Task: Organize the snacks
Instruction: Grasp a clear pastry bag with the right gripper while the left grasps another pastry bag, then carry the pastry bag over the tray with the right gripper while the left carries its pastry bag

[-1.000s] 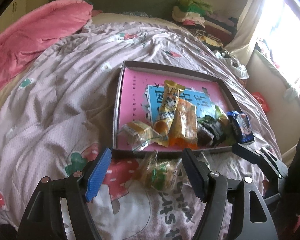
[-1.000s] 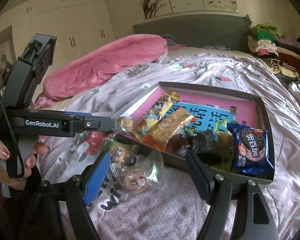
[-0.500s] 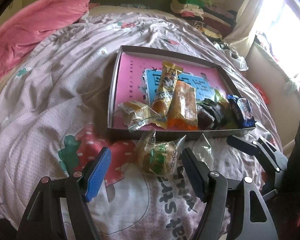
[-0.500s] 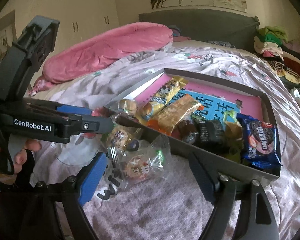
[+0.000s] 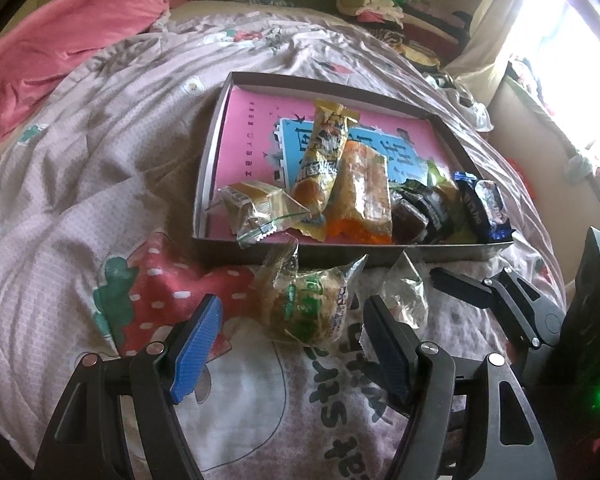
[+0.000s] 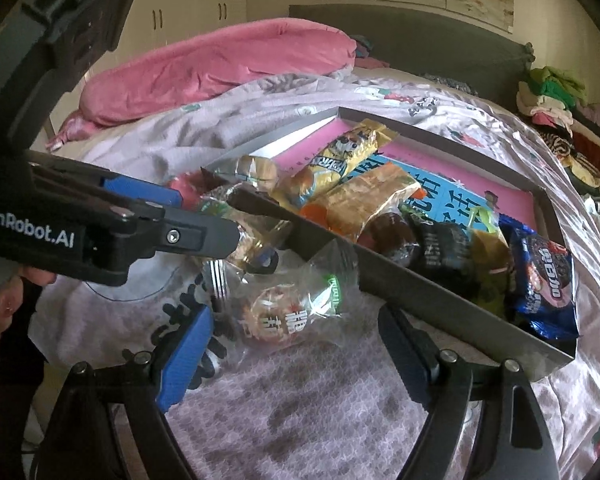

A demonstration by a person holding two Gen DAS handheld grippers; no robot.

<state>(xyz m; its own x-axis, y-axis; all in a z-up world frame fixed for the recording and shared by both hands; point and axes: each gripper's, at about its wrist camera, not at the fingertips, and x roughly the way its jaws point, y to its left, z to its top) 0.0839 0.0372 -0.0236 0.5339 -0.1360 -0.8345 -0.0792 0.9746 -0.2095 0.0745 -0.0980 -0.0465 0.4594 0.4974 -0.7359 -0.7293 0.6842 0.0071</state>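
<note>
Two snacks lie loose on the quilt (image 5: 80,208) of the bed, just outside the near wall of the box lid (image 5: 380,254): a green-printed pastry packet (image 5: 310,308) and, to its right, a clear packet with a round red-printed cake (image 6: 278,316). Inside the lid I count at least six more: a yellow long packet (image 5: 326,160), an orange long packet (image 5: 364,196), a clear-wrapped cake (image 5: 256,210), a dark brown sweet (image 5: 408,218), a black packet (image 5: 436,206) and a blue biscuit packet (image 6: 544,280).

The two long packets lie side by side, their long axes running from the near wall toward the far wall, the yellow one leaning slightly left at its near end. The loose packets are lumpy and crinkled, with no clear long axis.

The lid is shallow, rectangular, grey card with a glossy pink and blue print inside. The wrappers are shiny film; the quilt is soft, rumpled cotton with strawberry prints.

The left gripper (image 5: 292,354) is spread wide around the green pastry packet, pads not pressing. The right gripper (image 6: 294,360) has just been widening, the round cake packet between its jaws, untouched.
</note>
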